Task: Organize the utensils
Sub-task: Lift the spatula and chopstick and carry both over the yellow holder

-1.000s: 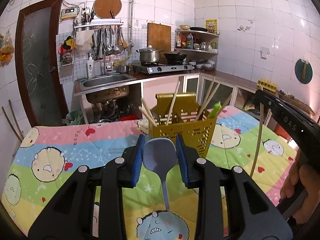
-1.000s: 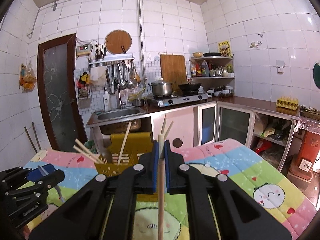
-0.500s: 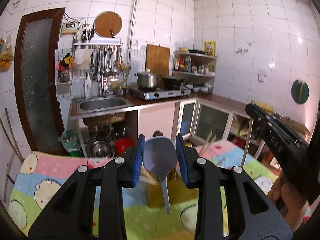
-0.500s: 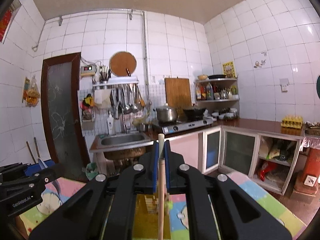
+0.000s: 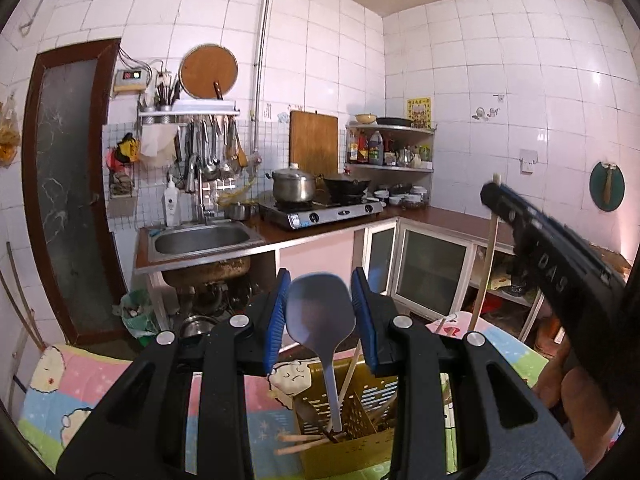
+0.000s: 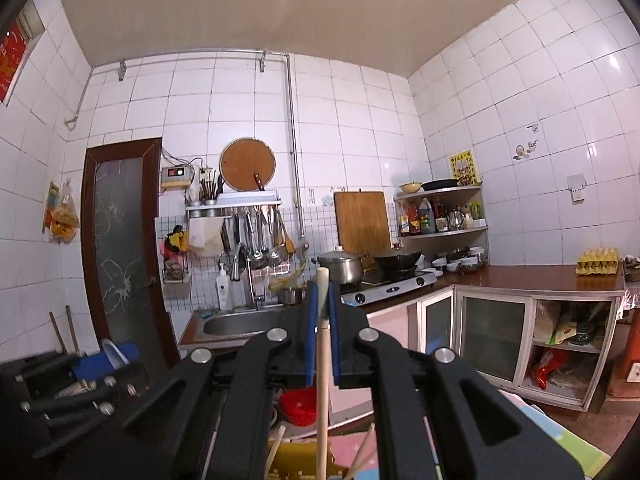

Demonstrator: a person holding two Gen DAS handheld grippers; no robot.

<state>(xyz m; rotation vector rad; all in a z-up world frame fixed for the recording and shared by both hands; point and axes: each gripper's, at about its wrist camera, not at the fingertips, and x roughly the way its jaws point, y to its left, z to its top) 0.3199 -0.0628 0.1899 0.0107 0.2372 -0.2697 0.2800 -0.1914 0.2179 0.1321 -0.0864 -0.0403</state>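
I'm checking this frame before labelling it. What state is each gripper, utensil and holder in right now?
left gripper: shut on the blue spoon.
blue spoon: held upright, bowl up, handle hanging over the holder.
right gripper: shut on the wooden chopstick.
wooden chopstick: held upright.
yellow utensil holder: on the table, chopsticks inside.
pot: lidded, on the stove.

Chopstick's [image 6: 322, 380] lower end cut off
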